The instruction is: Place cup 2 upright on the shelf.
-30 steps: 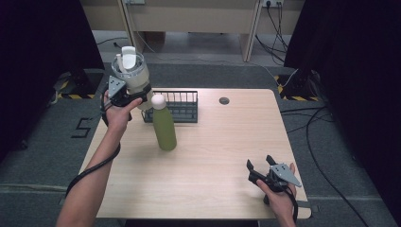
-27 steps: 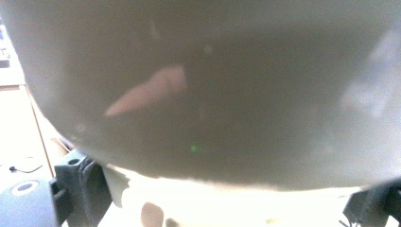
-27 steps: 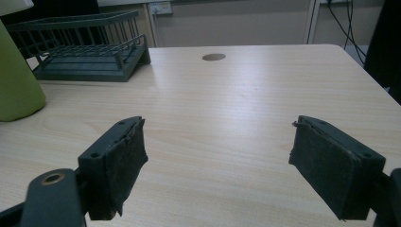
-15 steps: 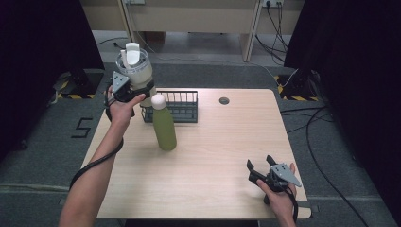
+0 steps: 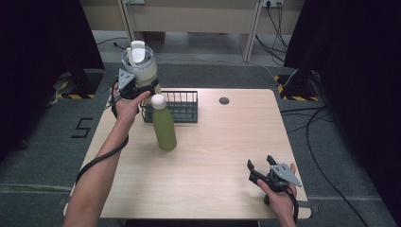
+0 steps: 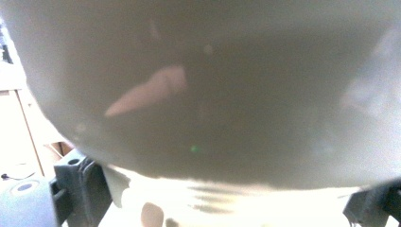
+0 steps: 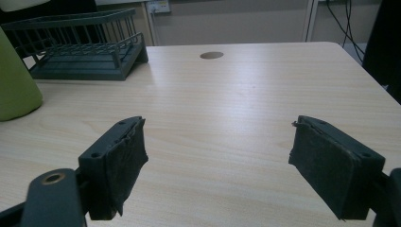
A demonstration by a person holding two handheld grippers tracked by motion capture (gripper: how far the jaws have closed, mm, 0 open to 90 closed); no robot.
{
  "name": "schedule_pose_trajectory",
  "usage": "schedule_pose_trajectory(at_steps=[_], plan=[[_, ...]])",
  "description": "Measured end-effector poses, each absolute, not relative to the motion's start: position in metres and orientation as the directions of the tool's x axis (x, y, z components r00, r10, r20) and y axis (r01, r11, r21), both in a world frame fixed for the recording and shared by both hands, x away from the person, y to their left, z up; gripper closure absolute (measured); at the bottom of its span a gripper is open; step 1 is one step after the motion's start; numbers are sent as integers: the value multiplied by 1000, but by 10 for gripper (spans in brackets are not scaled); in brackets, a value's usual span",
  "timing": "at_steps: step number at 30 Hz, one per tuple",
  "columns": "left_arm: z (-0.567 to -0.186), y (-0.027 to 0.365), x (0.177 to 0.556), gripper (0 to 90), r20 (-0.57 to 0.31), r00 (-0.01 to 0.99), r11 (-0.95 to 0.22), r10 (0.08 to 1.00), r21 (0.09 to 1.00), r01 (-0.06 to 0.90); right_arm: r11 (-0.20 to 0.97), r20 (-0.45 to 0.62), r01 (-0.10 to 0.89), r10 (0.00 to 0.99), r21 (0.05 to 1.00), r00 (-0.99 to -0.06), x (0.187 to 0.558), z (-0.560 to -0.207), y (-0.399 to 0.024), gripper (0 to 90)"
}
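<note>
The left gripper point(image 5: 135, 87) pinches a beige tumbler point(image 5: 140, 68) above the table's point(image 5: 227, 142) far left corner, by the wire rack point(image 5: 177, 106). The right gripper point(image 5: 265, 172) rests near right, jaws spread.

From my remote seat this reads as a lab recording bay, not a home: black curtains point(image 5: 350, 71) hang on both sides, power cables point(image 5: 279, 23) trail from wall sockets across grey carpet point(image 5: 213, 78), yellow-black hazard tape point(image 5: 71, 94) marks the stand feet (a floor numeral too), and one bare wooden table point(image 5: 227, 142) stands centred.
</note>
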State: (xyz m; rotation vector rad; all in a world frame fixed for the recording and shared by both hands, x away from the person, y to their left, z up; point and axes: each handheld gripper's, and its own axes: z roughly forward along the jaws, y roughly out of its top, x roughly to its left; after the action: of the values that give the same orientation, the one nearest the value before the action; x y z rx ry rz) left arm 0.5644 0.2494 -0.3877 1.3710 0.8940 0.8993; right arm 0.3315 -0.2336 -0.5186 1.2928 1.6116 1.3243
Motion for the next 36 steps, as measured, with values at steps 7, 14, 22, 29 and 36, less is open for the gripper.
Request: schedule_pose_trajectory(at_steps=[7,14,22,29,36], plan=[[-391,245,569,94,-6,406,7,914,1000,-1,-9,88,272,956,962,-281,332,-519,-234,186],[-396,241,575,94,-9,411,3,912,1000,14,-8,88,274,956,962,-281,332,-519,-234,187],[-402,238,579,94,-13,417,4,909,1000,23,-4,84,275,956,962,-281,332,-520,-235,187],[-408,239,583,94,-17,412,2,911,999,37,-4,86,277,955,961,-284,333,-520,-234,188],[-413,238,586,93,-24,412,4,911,999,50,-3,86,278,955,961,-284,333,-520,-234,188]])
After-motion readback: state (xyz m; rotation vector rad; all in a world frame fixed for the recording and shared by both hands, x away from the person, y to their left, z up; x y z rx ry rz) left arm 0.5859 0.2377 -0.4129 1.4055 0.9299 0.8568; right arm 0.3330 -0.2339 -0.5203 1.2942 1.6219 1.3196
